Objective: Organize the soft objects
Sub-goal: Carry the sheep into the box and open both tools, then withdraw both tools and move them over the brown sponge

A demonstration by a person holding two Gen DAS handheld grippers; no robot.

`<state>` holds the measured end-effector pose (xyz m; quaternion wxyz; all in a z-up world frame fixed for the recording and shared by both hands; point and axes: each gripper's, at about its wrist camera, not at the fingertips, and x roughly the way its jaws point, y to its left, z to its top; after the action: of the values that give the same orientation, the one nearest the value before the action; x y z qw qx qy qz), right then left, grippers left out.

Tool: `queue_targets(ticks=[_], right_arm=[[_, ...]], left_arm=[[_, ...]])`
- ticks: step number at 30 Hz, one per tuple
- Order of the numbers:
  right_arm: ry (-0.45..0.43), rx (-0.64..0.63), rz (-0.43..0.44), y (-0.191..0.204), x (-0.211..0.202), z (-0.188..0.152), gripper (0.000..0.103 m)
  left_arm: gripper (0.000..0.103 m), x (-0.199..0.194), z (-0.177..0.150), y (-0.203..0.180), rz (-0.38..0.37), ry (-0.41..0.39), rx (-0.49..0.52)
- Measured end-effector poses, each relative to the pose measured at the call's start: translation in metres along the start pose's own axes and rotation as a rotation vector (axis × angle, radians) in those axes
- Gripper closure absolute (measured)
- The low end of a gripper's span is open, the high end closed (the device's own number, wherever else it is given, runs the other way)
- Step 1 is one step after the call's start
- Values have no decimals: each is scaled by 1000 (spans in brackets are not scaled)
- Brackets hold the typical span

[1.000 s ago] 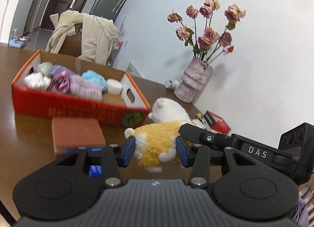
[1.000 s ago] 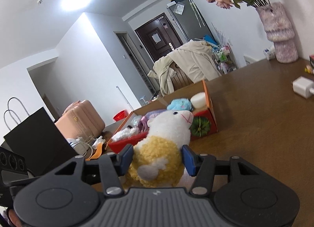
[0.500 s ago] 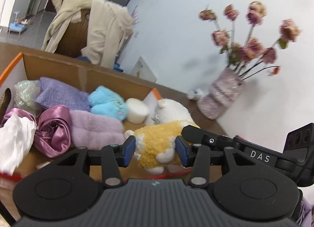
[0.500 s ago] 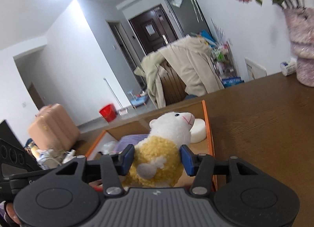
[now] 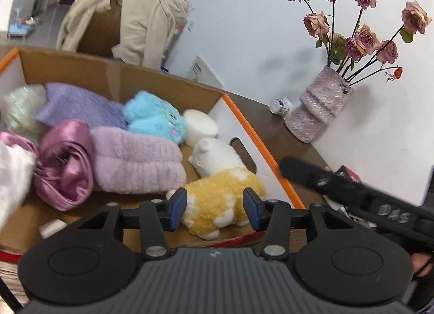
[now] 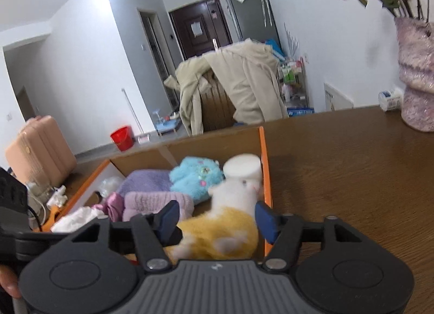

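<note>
Left-wrist view first: "DAS" lettering on right gripper body. Cardboard box (image 5: 168, 80) holds sheep plush (image 5: 219, 192), blue plush (image 5: 154, 120), lilac towel (image 5: 135, 162). Left gripper (image 5: 214, 204) released, fingers astride sheep. Right-wrist view: right gripper (image 6: 217, 221) spread, sheep lying in box between blue pads.

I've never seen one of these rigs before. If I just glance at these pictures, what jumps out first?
Probably the yellow-and-white plush sheep, lying in the right-hand end of the cardboard box, framed between the blue-tipped left tongs and right tongs. Beside it the box is crammed with soft things, a bright blue plush and a rolled lilac towel among them. On the table to the right stands a pink vase of dried roses.
</note>
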<state>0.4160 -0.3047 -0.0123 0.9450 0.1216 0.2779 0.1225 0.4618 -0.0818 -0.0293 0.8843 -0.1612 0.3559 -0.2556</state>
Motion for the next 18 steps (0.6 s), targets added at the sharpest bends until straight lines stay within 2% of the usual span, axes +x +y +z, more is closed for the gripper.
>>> queue_targets(ticks=[5, 11, 18], right_arm=[[-85, -60, 6, 12, -36, 10, 41], [-128, -137, 17, 27, -83, 9, 34], [-156, -200, 27, 49, -143, -19, 28]], left_arm=[[50, -50, 3, -13, 65, -96, 55], [31, -137, -18, -30, 231, -234, 124], [25, -202, -63, -43, 334, -264, 156]])
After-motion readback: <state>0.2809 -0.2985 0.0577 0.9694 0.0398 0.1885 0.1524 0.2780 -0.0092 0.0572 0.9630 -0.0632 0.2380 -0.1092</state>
